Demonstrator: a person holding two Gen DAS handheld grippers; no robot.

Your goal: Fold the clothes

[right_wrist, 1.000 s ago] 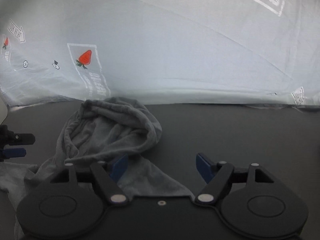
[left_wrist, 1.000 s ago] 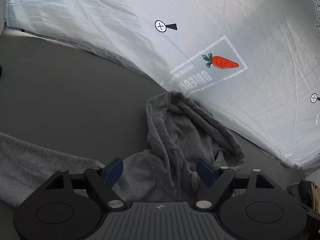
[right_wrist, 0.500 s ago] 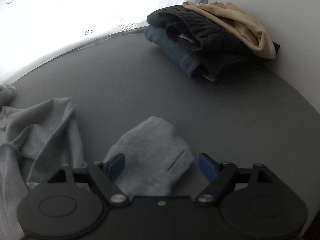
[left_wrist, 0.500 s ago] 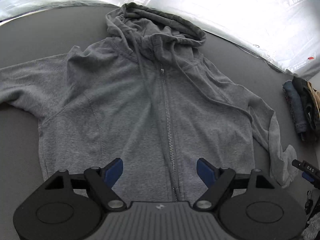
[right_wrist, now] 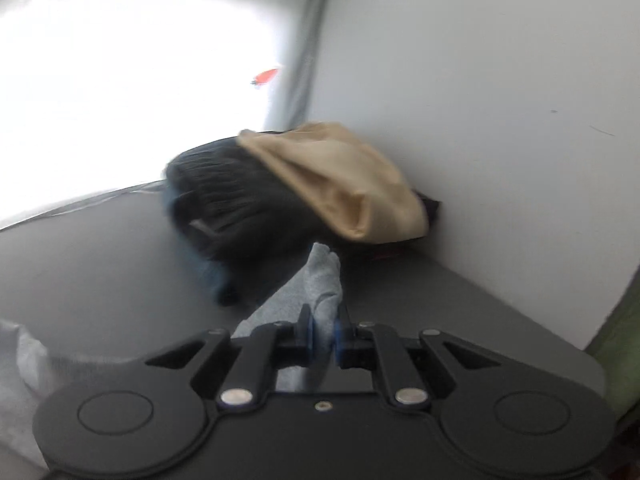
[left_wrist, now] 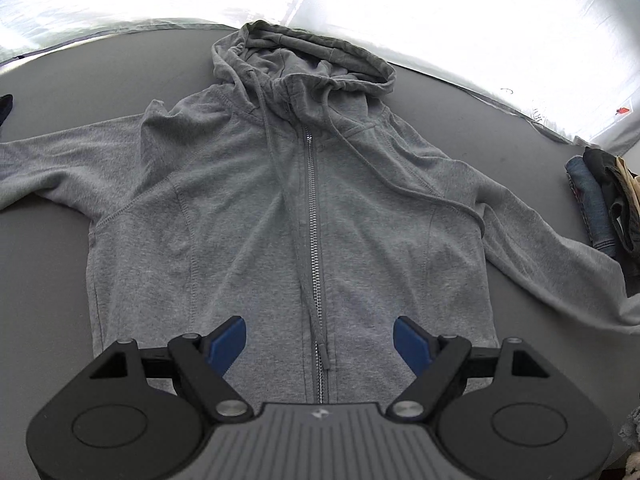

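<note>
A grey zip-up hoodie [left_wrist: 248, 208] lies flat and front-up on the dark table [left_wrist: 52, 264], hood at the far end, both sleeves spread out to the sides. My left gripper [left_wrist: 319, 340] is open and empty, hovering above the hem around the zipper's lower end. My right gripper [right_wrist: 323, 336] is shut on the cuff of the hoodie's right sleeve [right_wrist: 322, 280], which sticks up between the blue pads. The rest of that sleeve trails back under the gripper.
A pile of folded clothes, dark, blue denim and tan [right_wrist: 304, 196], sits at the table's right end against a white wall [right_wrist: 480, 100]; it also shows in the left wrist view [left_wrist: 600, 204]. A white printed plastic sheet [left_wrist: 440, 12] hangs behind the table.
My right gripper closed on the sleeve cuff and swung toward the clothes pile. My left gripper drew back from the hood to above the hem, still open.
</note>
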